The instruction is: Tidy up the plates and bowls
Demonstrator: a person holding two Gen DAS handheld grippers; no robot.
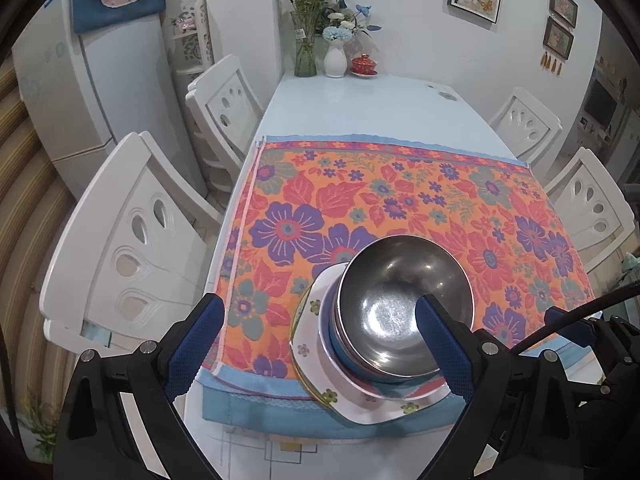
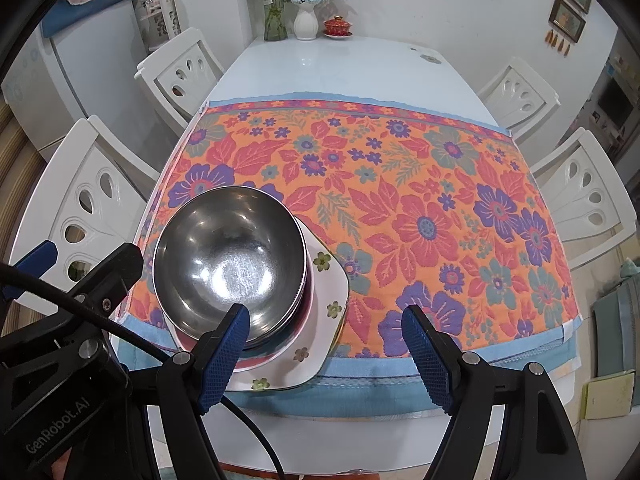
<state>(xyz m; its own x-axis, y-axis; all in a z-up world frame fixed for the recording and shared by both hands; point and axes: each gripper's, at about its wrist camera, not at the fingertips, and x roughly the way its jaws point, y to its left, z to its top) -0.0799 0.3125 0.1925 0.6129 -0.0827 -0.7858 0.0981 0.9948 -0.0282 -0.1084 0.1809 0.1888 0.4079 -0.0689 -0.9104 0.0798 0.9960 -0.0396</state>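
Note:
A stack of steel bowls (image 1: 396,304) sits nested on white flowered plates (image 1: 352,392) at the near edge of the floral cloth (image 1: 400,200). The stack also shows in the right wrist view, bowls (image 2: 228,252) on plates (image 2: 324,280). My left gripper (image 1: 320,340) is open and empty, above the near side of the stack, its right finger over the bowl rim. My right gripper (image 2: 324,344) is open and empty, just right of the stack, its left finger in front of the bowl rim.
White chairs (image 1: 128,248) (image 2: 580,196) stand along both sides of the table (image 1: 360,100). Vases with flowers (image 1: 334,56) and a red lidded cup (image 1: 363,65) stand at the far end. The left gripper's body (image 2: 60,340) is close to the left of the bowls.

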